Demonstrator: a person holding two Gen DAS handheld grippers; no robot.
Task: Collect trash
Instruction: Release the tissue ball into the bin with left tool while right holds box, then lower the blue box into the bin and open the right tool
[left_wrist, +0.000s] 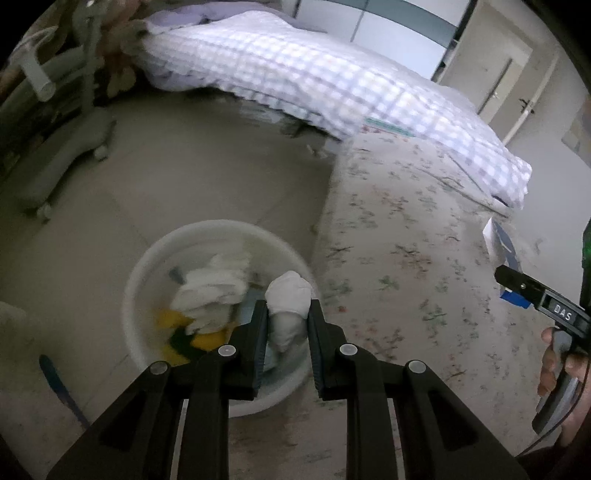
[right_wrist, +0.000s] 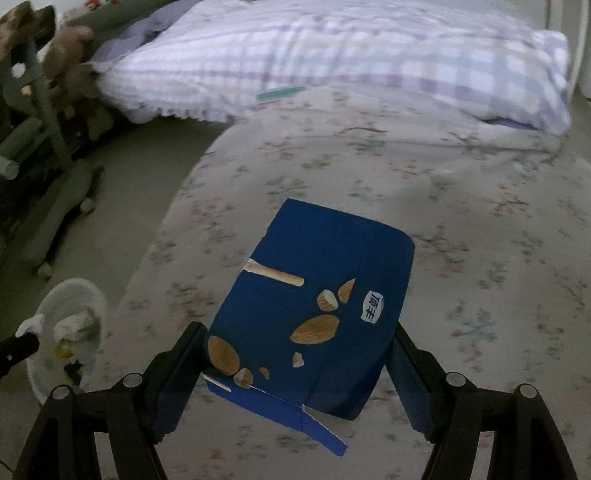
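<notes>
While my left gripper (left_wrist: 288, 325) clamps a crumpled tissue (left_wrist: 288, 295) over the white bin (left_wrist: 147, 258) at lower centre for dropping, my right gripper (right_wrist: 299, 354) grips a blue carton (right_wrist: 314, 295) above the bed (right_wrist: 480, 221).

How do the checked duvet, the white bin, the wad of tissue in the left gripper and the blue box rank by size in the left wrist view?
Largest to smallest as they look:
1. checked duvet
2. white bin
3. wad of tissue, though it is close to the camera
4. blue box, mostly cut off at the edge, so its rank is unsure
</notes>
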